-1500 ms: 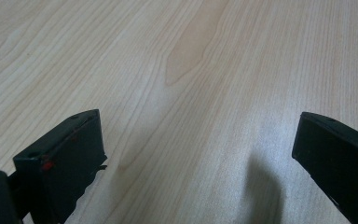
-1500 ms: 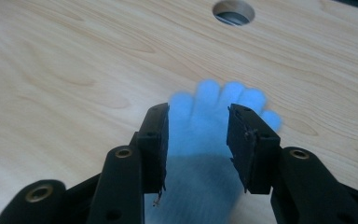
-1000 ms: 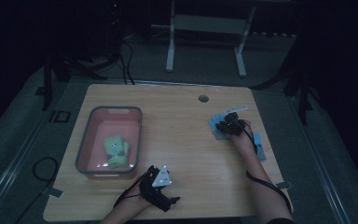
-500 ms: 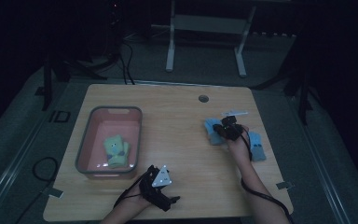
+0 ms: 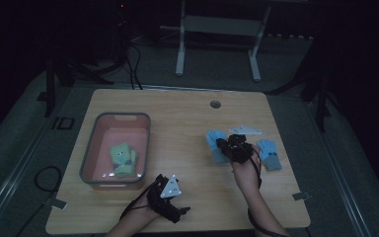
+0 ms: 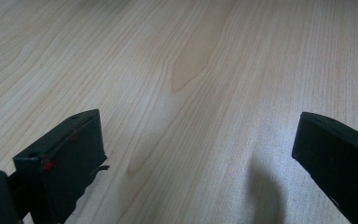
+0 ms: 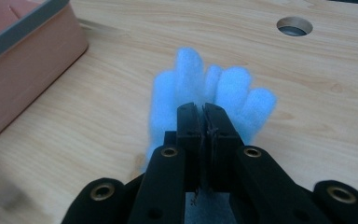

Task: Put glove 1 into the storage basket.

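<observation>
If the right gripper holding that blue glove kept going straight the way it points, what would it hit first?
Probably the pink bin: the right gripper, shut on the blue glove, points left toward it over bare table.

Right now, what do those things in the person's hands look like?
Each hand holds a black tool. The left tool carries a grey three-cornered plate with dark dots on top; the right tool has one too. Up close, the right tool's arms show brass-coloured rivets, the left tool's jaws small red marks. Dark cables run back along both forearms.

The pale wooden bench (image 5: 177, 118) has a round hole (image 5: 215, 104) near its far edge. On it sit a pink bin (image 5: 98, 150) at left and a blue glove (image 5: 269, 154) at right.
</observation>
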Demonstrator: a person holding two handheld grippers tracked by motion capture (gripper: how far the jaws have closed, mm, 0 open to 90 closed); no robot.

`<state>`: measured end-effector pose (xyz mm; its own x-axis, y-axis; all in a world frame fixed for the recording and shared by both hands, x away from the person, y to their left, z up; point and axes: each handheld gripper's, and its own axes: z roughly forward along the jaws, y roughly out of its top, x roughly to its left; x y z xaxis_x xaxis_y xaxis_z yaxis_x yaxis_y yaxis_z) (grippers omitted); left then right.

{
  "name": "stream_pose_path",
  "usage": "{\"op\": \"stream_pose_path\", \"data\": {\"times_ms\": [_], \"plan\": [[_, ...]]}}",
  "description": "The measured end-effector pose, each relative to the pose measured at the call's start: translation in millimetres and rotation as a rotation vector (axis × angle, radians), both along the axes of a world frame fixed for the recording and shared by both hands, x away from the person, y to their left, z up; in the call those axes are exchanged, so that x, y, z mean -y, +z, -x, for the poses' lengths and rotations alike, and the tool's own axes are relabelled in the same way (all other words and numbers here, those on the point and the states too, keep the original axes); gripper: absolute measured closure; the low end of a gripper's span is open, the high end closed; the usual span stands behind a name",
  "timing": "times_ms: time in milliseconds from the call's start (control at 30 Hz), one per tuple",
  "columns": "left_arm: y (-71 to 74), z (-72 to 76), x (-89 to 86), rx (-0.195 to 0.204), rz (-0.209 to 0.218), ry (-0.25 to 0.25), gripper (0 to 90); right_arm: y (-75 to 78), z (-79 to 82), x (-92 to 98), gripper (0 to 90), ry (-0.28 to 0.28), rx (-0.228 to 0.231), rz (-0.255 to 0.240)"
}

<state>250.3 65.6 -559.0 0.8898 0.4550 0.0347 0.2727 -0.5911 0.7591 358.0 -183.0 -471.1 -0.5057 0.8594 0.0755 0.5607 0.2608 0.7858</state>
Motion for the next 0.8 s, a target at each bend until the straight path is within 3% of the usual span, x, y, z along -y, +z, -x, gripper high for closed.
{"op": "stream_pose_path", "data": {"times_ms": [233,400,667,800], "plan": [[-0.5,1.6,1.0,0.0,0.003,0.0,2.6,-16.7,20.9,-17.0,86.0,-0.007,-0.019,0.004],[-0.4,1.3,0.4,0.002,0.0,-0.002,2.5,-37.1,19.5,-24.9,85.8,-0.015,-0.04,0.04],[-0.4,1.0,0.0,0.002,0.002,-0.003,2.6,-60.4,11.3,-29.0,84.0,-0.036,-0.082,0.049],[-0.7,1.2,0.2,0.003,-0.007,-0.007,2.6,-70.9,8.4,-34.9,77.4,-0.042,-0.1,0.061]]}}
